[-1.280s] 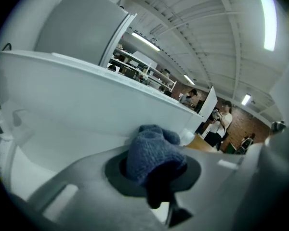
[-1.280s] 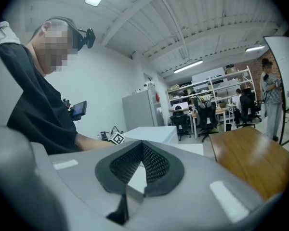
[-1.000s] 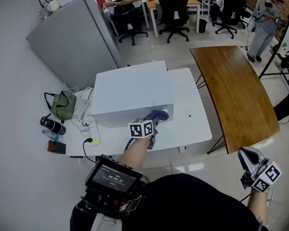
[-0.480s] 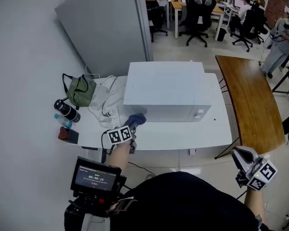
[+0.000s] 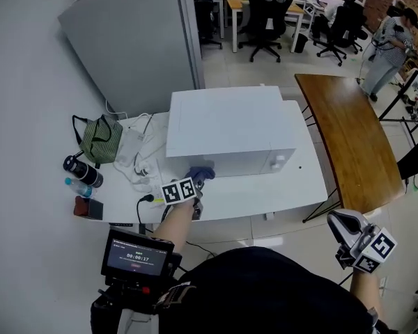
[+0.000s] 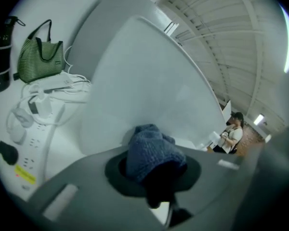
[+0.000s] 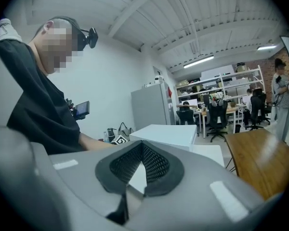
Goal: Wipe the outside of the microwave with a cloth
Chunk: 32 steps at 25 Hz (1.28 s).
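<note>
Blue knitted cloth (image 6: 150, 149) sat bunched between the jaws of the left gripper (image 6: 151, 172), which were closed tight on it, the wad sticking out past the tips. In the head view that left gripper (image 5: 191, 186) lay at the near left corner of the white microwave (image 5: 226, 127), with the cloth (image 5: 200, 174) against the bottom left end of the front face, apparently touching it. From the jaws the front face rose at 12 o'clock, and its long axis ran from 9 to 3 o'clock, so nearly all the front stretched off toward 3; a wiping pass would probably have to travel that way. The right gripper (image 5: 347, 229) hung at about 4 o'clock in the head view, off the white table (image 5: 265, 193) and well apart from the microwave, leaving the left one plainly the nearer. Its own view showed the right gripper (image 7: 140, 170) with its mesh pads drawn together at the tips and nothing between them. Only the left gripper view showed how the cloth was gripped and how the pale microwave (image 6: 149, 81) wall loomed just beyond it, with a green bag (image 6: 36, 57) at 10 o'clock; only the head view showed how far along the front the cloth stood.
</note>
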Motion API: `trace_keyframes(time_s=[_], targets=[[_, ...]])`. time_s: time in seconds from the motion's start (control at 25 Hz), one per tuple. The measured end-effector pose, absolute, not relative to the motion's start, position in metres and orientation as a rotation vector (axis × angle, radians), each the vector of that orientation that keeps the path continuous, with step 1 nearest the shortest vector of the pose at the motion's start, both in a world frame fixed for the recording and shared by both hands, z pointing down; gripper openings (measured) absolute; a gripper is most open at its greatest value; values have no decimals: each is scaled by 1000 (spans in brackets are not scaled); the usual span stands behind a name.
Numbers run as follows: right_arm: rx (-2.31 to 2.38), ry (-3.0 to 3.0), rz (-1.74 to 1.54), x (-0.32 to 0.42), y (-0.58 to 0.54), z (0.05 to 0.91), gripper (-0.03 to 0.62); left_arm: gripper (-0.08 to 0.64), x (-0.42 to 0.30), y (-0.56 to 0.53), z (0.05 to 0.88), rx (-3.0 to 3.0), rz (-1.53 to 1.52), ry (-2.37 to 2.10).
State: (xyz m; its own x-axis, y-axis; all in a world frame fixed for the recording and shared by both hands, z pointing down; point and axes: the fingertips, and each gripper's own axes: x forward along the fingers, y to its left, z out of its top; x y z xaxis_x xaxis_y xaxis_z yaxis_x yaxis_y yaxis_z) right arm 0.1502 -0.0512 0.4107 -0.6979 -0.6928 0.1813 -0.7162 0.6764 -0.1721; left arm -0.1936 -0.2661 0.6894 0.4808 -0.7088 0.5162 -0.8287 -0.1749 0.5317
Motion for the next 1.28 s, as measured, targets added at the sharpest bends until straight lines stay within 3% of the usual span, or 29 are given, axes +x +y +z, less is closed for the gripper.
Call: trace_keyframes(time_s=[0.48, 0.68, 1.0, 1.12, 1.28], targets=[[1388, -2765, 444, 363, -36, 433, 5, 55, 45, -274, 685, 1976, 263, -1120], [1444, -2765, 470, 400, -26, 441, 5, 55, 82, -273, 679, 2008, 317, -1134], [1396, -2763, 449, 364, -31, 432, 5, 55, 69, -265, 670, 2086, 262, -1042], [1345, -2765, 424, 315, -40, 426, 5, 55, -2, -257, 677, 2031, 206, -1095], [1233, -2786, 399, 221, -52, 421, 5, 55, -156, -245, 701, 1896, 152, -1274]])
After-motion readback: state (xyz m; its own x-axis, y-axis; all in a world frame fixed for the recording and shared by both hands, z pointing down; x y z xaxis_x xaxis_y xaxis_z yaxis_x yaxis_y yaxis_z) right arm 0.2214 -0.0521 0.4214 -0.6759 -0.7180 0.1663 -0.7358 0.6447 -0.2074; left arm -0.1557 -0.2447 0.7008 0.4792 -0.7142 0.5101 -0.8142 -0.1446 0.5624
